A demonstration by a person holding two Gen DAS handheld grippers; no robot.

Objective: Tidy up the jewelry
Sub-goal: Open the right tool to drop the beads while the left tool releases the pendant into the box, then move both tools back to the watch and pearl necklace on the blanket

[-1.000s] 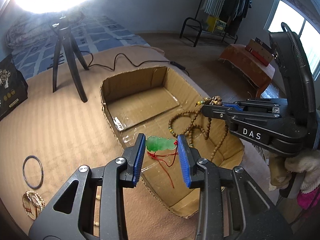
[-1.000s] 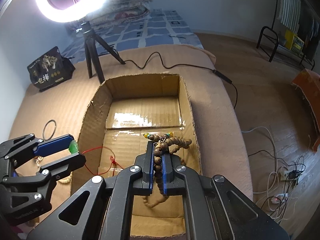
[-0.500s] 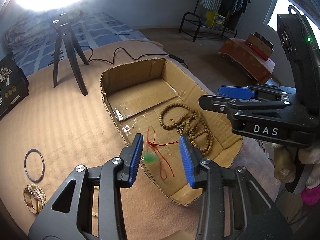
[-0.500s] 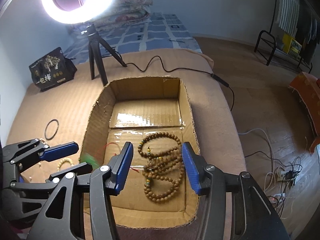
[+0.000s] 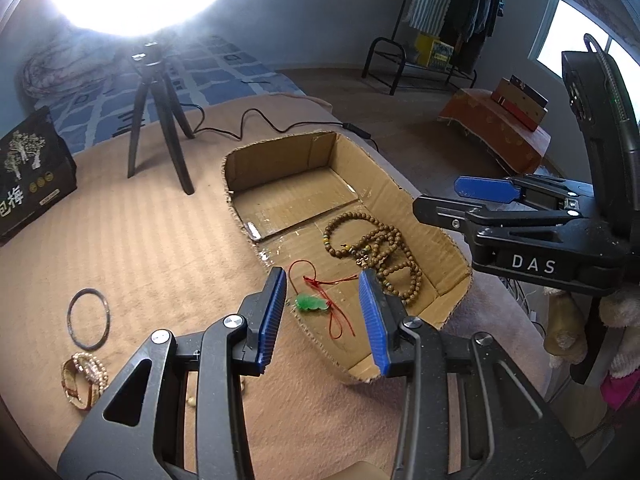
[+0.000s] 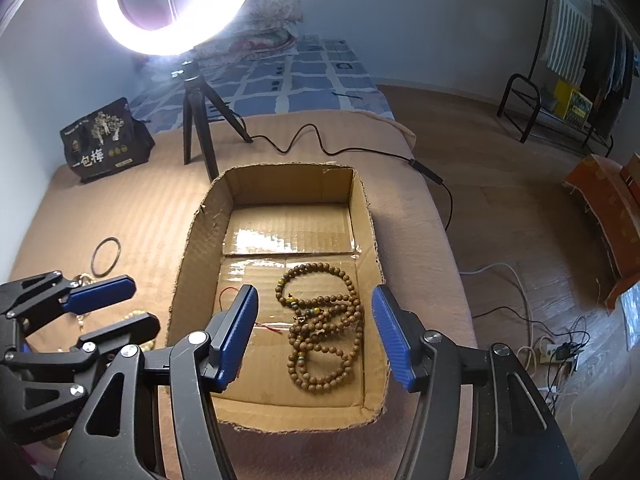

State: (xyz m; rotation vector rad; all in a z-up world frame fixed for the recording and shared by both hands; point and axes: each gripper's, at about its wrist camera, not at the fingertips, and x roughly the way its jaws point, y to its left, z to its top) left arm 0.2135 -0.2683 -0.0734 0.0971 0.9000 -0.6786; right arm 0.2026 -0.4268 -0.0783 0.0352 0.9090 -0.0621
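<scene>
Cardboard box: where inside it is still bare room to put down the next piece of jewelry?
The far half of the cardboard box is bare, bordered by its back wall and the wooden bead necklace. The near half is crowded: the beads on one side, the green pendant with its red cord beside them.

Cardboard box point(image 6: 188, 264): plain brown, glossy tape strip across the floor. Bead necklace point(image 6: 324, 328): tan-brown, a few green beads. Pendant point(image 5: 310, 303): bright green on red cord. Bedcover point(image 5: 140, 240): beige, faintly ribbed stripes. Bangle point(image 5: 88, 323) near its left edge: dark. Bag point(image 6: 106, 142) at its far left corner: black, pale tree print. Gripper pads point(image 6: 236, 340): blue, ridged.
</scene>
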